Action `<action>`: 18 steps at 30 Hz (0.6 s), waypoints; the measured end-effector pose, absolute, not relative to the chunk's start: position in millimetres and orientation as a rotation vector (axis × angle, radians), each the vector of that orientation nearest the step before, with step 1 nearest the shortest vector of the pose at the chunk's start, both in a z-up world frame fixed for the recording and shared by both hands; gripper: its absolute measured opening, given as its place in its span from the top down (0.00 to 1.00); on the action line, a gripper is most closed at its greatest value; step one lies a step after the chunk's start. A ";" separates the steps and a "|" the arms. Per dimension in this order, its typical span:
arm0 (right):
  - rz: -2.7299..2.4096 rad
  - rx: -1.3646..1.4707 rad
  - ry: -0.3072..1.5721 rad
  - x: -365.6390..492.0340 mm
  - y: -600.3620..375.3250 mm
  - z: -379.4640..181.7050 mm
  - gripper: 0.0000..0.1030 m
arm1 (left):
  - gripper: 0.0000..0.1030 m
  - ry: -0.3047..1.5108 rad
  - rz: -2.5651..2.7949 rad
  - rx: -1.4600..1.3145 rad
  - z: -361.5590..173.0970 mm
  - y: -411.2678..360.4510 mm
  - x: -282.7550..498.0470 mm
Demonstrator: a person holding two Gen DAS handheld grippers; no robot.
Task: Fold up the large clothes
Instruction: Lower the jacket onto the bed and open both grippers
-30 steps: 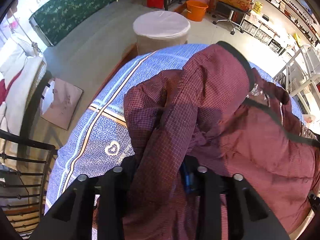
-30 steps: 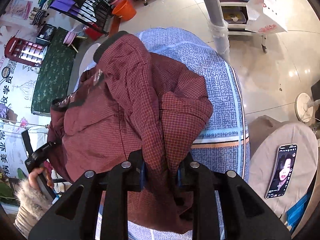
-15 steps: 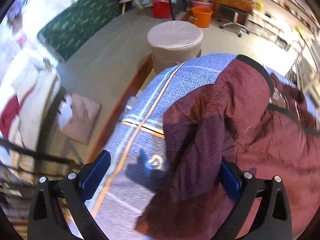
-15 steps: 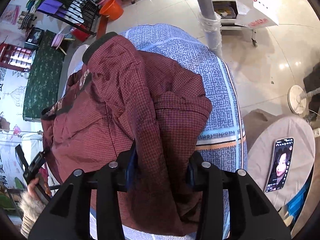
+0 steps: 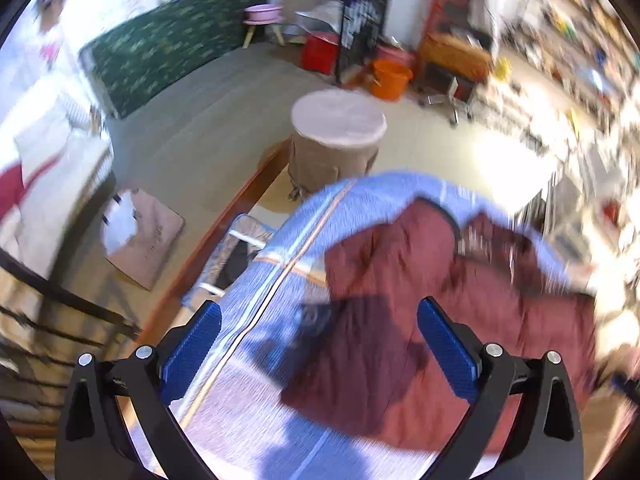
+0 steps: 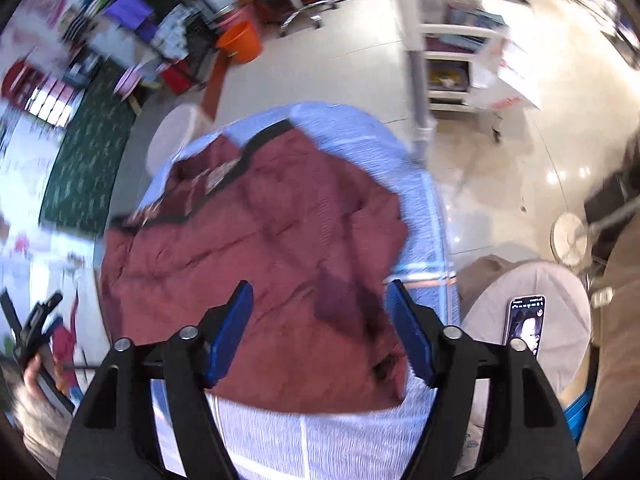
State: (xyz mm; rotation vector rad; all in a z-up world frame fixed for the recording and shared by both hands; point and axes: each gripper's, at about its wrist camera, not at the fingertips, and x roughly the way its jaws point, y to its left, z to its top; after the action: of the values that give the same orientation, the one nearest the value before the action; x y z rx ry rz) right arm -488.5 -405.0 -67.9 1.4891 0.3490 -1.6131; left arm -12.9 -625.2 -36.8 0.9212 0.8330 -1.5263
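I'm seeing both grippers letting go. Left gripper (image 5: 318, 354) is standing wide w/ nothing between the pads, where a sec ago it was clamped on cloth. Right gripper (image 6: 320, 334) is opening at this moment, jaws already apart, no cloth pinched; the fabric is lying below them, not in them. Both views are showing more of the room than before, so I'm reading both as pulling up and away.

The maroon checked jacket (image 6: 260, 248) is lying on the blue patterned surface (image 5: 256, 360), bunched toward its far half, dark collar trim at the far edge. The gathered ridge I was holding has dropped and is spreading flatter. I'm judging one fold as laid down and released; more folds prob. needed, since the pile is looking lumpy, not squared.

Around: round covered stool (image 5: 338, 120) beyond the surface in the left view, orange bucket (image 5: 390, 78) farther back. In the right view, a phone (image 6: 526, 322) is lying on a padded seat just beside the surface, and a white pole (image 6: 418, 80) is standing close to its far corner. Nothing is sitting on the jacket itself. Frames are blurry, so fine creases I can't tell.
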 end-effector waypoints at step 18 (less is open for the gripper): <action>-1.486 1.449 0.753 -348.9 -382.1 -57.7 0.15 | 0.06 0.827 -1.579 1.226 -51.7 -453.6 -125.3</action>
State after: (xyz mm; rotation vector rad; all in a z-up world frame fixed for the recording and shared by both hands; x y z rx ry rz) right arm -348.9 -382.1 -57.7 1.4487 0.7528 -1.4861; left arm -125.3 -453.6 -51.7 1.2258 0.8275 -1.5790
